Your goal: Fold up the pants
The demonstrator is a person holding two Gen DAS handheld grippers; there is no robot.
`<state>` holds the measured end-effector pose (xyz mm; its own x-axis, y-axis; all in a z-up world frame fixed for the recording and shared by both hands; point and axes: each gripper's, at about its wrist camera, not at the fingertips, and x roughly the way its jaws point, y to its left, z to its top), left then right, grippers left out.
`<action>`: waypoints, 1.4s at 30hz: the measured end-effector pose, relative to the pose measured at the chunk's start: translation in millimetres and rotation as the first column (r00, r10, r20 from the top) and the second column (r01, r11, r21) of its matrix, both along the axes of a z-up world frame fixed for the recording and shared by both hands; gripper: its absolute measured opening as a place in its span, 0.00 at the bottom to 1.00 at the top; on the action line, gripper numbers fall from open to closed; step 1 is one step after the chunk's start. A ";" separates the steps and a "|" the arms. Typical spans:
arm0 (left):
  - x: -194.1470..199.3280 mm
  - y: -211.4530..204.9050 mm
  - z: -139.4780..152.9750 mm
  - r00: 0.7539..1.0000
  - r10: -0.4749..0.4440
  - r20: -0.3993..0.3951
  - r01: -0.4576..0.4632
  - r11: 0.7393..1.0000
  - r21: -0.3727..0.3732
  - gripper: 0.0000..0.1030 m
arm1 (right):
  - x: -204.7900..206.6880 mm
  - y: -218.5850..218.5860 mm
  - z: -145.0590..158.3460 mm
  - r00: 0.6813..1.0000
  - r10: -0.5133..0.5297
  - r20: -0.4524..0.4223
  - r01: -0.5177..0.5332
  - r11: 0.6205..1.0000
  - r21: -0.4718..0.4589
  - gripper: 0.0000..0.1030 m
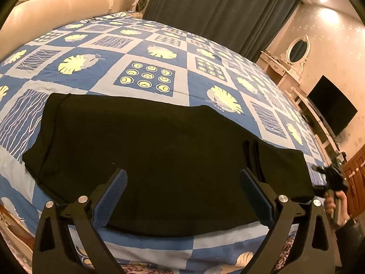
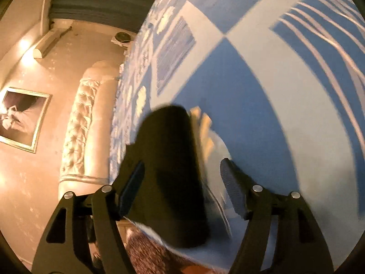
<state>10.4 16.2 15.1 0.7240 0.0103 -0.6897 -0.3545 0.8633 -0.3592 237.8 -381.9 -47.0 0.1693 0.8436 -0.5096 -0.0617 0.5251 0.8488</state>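
Black pants (image 1: 159,148) lie folded into a wide flat band across the near part of a blue patterned bedspread (image 1: 148,54). My left gripper (image 1: 182,178) hovers open over their near edge, its blue pads (image 1: 121,182) spread wide and pressing on nothing. At the right end of the pants, a hand (image 1: 340,207) holds the right gripper (image 1: 330,178). In the blurred right wrist view, the pants (image 2: 168,159) are seen end-on between the fingers of my right gripper (image 2: 182,171). It stands open, and its right pad (image 2: 230,178) is clear of the cloth.
A padded cream headboard (image 1: 63,0) closes the bed's far left end. Dark curtains (image 1: 216,6) hang behind the bed. A white dresser with an oval mirror (image 1: 294,52) and a dark TV (image 1: 330,107) stand along the right wall. The bedspread (image 2: 273,91) stretches beyond the pants.
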 end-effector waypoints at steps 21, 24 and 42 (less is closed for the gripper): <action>-0.1 4.1 -8.3 1.000 -0.008 -0.005 0.008 0.998 -0.057 0.95 | 51.1 52.4 -14.5 0.996 0.091 0.009 -0.090 0.994 -0.061 0.27; -0.3 7.6 -7.6 1.000 -0.005 0.000 0.005 0.998 -0.066 0.95 | 46.7 49.6 -13.2 0.998 0.059 -0.007 -0.059 0.998 -0.027 0.39; -38.6 203.6 -25.8 0.999 0.027 0.040 -0.008 0.913 -0.409 0.95 | -39.8 34.3 66.8 0.982 -0.006 0.190 0.011 1.000 -0.026 0.74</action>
